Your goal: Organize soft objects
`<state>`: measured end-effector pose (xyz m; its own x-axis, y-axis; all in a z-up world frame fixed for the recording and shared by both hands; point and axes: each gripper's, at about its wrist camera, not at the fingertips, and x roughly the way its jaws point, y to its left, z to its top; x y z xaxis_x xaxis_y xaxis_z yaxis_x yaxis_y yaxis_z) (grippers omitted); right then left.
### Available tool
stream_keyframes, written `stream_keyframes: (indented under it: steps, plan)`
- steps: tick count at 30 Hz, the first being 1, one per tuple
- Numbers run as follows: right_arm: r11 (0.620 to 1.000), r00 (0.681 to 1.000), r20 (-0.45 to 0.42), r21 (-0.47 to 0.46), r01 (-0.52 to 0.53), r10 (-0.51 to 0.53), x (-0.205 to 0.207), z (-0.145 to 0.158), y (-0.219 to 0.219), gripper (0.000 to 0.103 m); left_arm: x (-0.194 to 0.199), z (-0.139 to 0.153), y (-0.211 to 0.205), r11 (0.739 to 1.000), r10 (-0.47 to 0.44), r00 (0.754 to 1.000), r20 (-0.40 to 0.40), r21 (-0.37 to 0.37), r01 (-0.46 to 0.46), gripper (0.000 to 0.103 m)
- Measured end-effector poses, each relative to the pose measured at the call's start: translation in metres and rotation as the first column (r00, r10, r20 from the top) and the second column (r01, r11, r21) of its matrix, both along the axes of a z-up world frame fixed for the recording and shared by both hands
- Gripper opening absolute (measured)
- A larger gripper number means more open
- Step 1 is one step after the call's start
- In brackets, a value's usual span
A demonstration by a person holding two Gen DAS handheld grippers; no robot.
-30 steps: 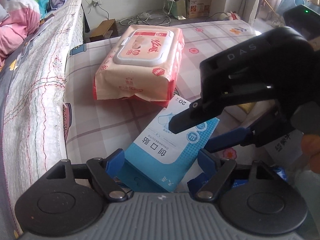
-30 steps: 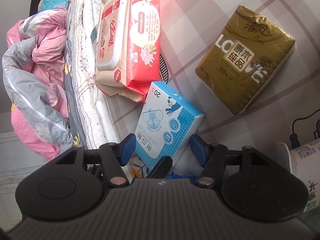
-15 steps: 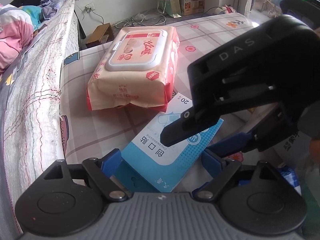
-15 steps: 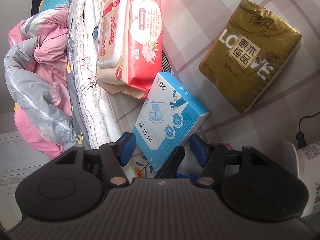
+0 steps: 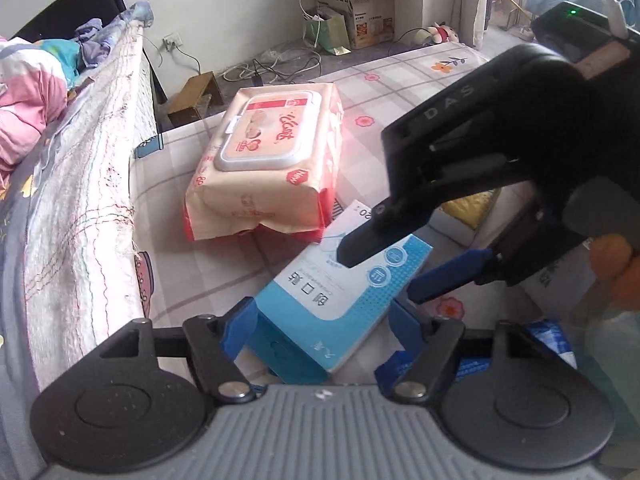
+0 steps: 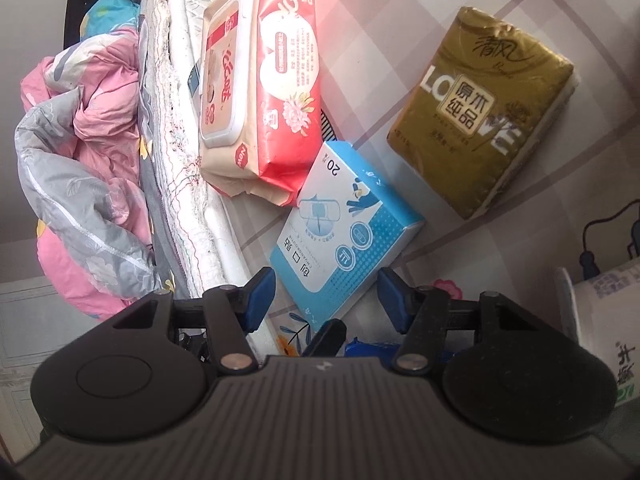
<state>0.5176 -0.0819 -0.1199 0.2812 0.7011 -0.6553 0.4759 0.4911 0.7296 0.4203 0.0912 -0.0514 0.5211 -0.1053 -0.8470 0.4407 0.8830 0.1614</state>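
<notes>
A light blue box of plasters (image 5: 340,300) lies flat on the checked sheet (image 5: 400,92), its near end between the open fingers of my left gripper (image 5: 320,324). In the right wrist view the same box (image 6: 344,228) lies just beyond my right gripper (image 6: 326,296), which is open and above it. A pink and red pack of wet wipes (image 5: 268,168) lies behind the box, touching its far corner; it also shows in the right wrist view (image 6: 260,80). A gold tissue pack (image 6: 484,108) lies to the right.
The right gripper's black body (image 5: 500,152) hangs over the box in the left wrist view. A quilted mattress edge (image 5: 80,200) rises on the left with pink bedding (image 6: 80,160). A white paper roll (image 6: 608,320) stands at the right. Cardboard boxes (image 5: 356,12) sit on the floor behind.
The right gripper has drawn back and up from the blue box, so the box now lies further beyond its fingers. The left gripper stays around the box's near end.
</notes>
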Motion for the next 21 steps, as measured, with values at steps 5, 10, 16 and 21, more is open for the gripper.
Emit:
stream_keyframes:
  steps: [5,10,16,21]
  plan:
    - [1.000,1.000,-0.016,0.003,0.011,-0.011,0.004,0.000,-0.004,0.058,0.012,-0.009,-0.005,0.999,-0.031,0.999,0.036,0.021,0.030,0.088]
    - [1.000,0.999,-0.042,0.010,0.002,-0.002,0.006,-0.007,0.001,0.060,0.024,-0.020,-0.012,0.994,-0.104,0.995,-0.010,0.019,0.104,0.096]
    - [1.000,0.998,-0.061,0.017,0.004,-0.003,0.011,-0.012,0.007,0.068,0.034,-0.029,-0.008,0.995,-0.102,0.991,-0.081,0.000,0.103,0.097]
    - [0.999,0.999,-0.054,0.041,0.007,-0.005,0.014,-0.014,0.007,0.073,0.040,-0.027,-0.009,0.997,-0.073,0.991,-0.111,-0.010,0.072,0.092]
